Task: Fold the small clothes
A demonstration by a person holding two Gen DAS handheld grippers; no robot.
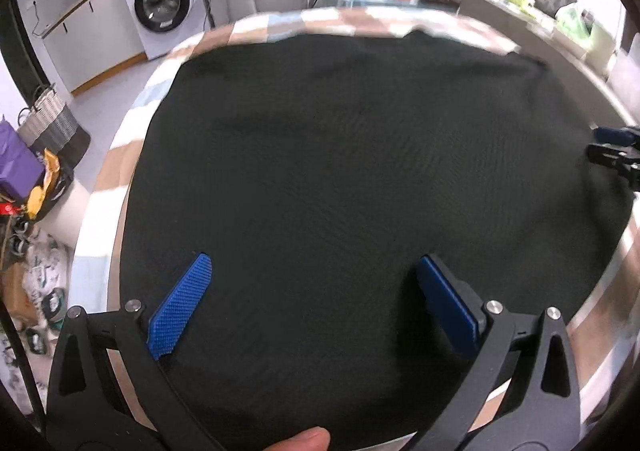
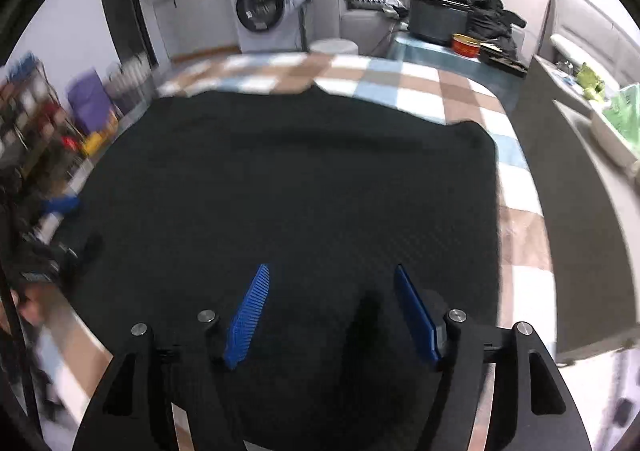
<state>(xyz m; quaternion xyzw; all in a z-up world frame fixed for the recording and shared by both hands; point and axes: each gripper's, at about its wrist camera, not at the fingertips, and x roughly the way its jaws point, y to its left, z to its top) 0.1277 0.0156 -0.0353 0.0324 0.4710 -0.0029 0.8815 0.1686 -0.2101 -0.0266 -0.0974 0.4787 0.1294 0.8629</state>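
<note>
left wrist view: left hand-held gripper (image 1: 314, 301) open, blue pads wide apart above the near part of a dark garment (image 1: 340, 171), nothing between them. spread flat over a checked tablecloth (image 1: 280, 21) on the counter, reaching close to the left and near edges. looks soft, light and limp, likely to sag and crease when lifted; best pinched at a corner or hem, not mid-panel. right wrist view: right hand-held gripper (image 2: 332, 311) also open and empty over the near right part. bare checked strip free along the far and right sides, room for a fold that way; washing machine (image 2: 264, 17) and clutter well beyond.
</note>
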